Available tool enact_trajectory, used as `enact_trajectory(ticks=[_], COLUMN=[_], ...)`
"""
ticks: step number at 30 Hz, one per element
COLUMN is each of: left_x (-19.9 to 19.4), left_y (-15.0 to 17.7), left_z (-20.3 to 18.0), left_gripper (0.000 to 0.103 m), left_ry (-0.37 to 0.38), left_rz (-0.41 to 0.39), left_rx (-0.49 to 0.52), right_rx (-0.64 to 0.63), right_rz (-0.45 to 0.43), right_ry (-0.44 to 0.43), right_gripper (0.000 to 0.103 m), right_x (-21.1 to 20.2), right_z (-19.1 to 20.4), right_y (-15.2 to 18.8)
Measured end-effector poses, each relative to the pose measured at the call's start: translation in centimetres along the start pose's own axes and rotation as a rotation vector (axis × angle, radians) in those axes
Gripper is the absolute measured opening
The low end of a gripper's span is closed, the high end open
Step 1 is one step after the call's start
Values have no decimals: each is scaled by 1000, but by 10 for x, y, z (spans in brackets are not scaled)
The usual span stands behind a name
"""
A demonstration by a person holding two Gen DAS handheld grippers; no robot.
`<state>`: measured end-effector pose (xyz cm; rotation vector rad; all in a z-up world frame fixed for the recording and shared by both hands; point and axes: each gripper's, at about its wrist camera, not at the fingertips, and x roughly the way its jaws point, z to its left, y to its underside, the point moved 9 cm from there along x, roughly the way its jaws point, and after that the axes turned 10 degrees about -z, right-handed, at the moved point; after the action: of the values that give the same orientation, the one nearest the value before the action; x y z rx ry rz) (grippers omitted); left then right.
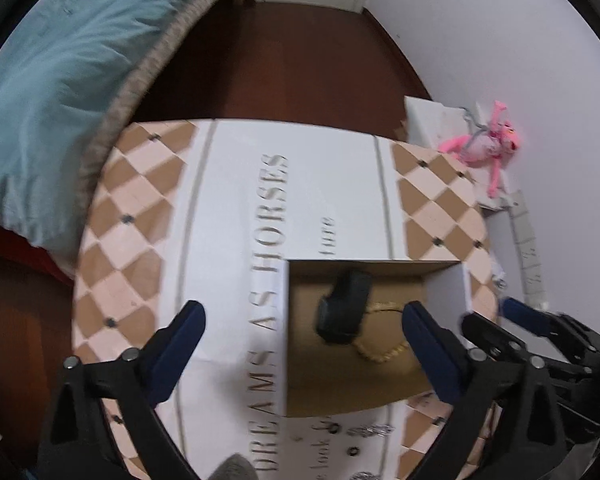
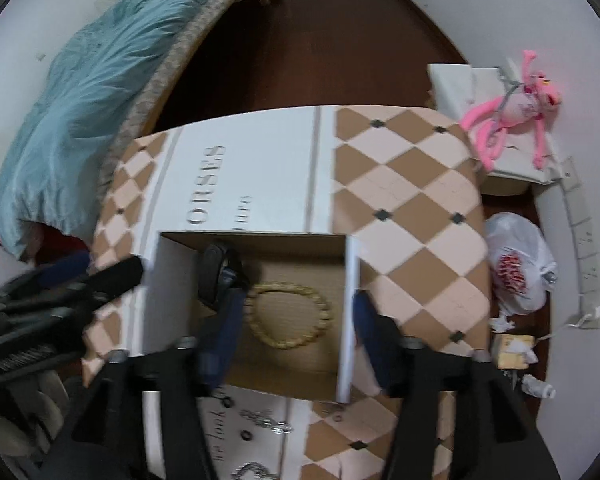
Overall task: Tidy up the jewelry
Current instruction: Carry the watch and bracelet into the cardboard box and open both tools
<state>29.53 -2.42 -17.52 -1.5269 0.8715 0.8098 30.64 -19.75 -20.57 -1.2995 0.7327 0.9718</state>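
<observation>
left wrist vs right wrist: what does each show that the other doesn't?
Left wrist only: the full "DREAMS AS HORSES" lettering on the table top.

Right wrist only: the white plastic bag on the floor, and the gold bead bracelet as a whole ring; the left wrist view shows only part of it.

Both: the cardboard box, the black item inside it, the pink plush toy, the blue blanket, and both hand-held grippers, left and right, open over the box.

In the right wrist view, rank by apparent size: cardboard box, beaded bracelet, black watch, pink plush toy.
1. cardboard box
2. pink plush toy
3. beaded bracelet
4. black watch, partly hidden behind a tong, so unsure against the bracelet.
</observation>
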Motion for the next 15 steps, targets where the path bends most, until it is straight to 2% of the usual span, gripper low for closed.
enact_trajectory(ticks=[1,3,5,9,15], left_x=[-1,-3,-3,3,4], left_y=[0,4,9,23,35], left_z=[4,12,17,26,29], left_gripper=[101,101,101,102,102], left_ry=[-28,-87,-119,-149,-159], left_rz=[-16,-55,-82,-79,-85], left_rx=[12,35,47,55,53], right_rx=[-8,-31,-40,-48,-34], right_rz=[-5,-6,0,1,-7], right_ry=[35,99,133,180,195], right_gripper=[87,95,95,97,98], right_x=[0,2,5,10,9], right_z=[-5,-11,-13,-16,-17], right_y=[3,12,23,38,49])
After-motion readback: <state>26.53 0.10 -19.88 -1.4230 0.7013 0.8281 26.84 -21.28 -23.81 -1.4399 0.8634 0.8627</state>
